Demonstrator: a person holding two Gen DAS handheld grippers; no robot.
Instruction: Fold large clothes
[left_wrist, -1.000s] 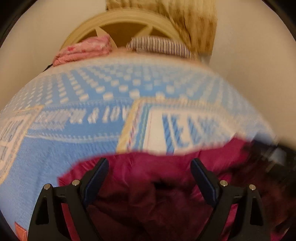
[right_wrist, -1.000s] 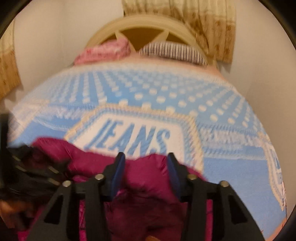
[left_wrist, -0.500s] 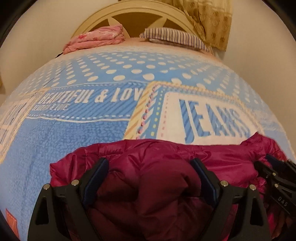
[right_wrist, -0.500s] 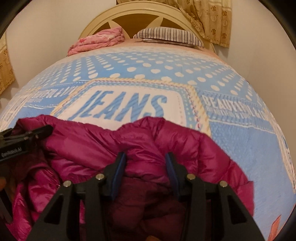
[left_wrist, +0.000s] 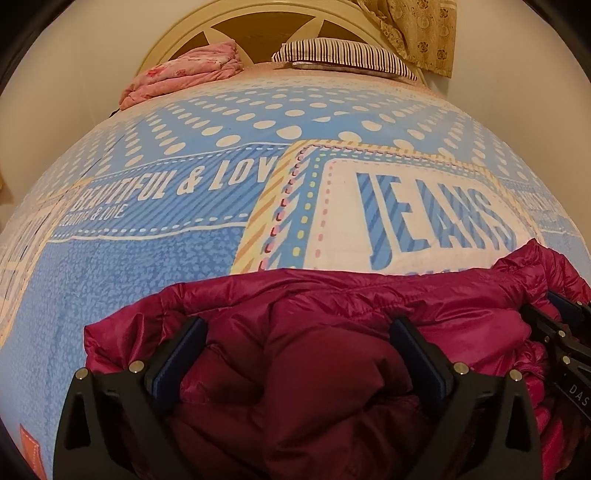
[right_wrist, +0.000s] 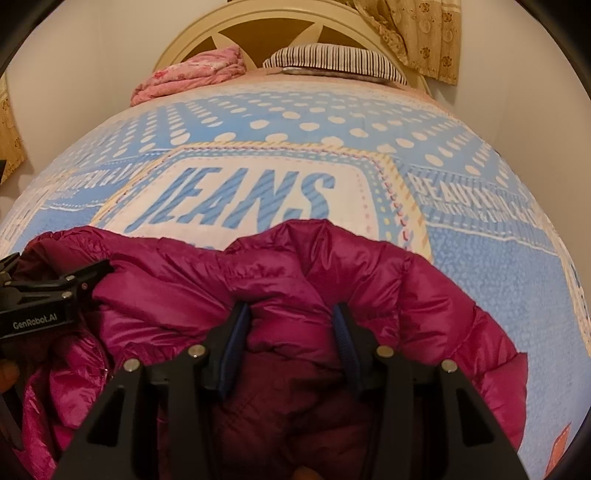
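Jacket, magenta puffer, heaped at near edge of bed. Left gripper just been opening, jaws wide astride bulge, no clamp seen. Right gripper half open, fold between pads, grip unclear. Step: laying down. Next, likely: spread flat.

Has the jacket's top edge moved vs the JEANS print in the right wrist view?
Yes. The jacket edge lay well below the JEANS print a second ago; now it reaches the letters' bottoms, so the jacket shifted up toward the headboard.
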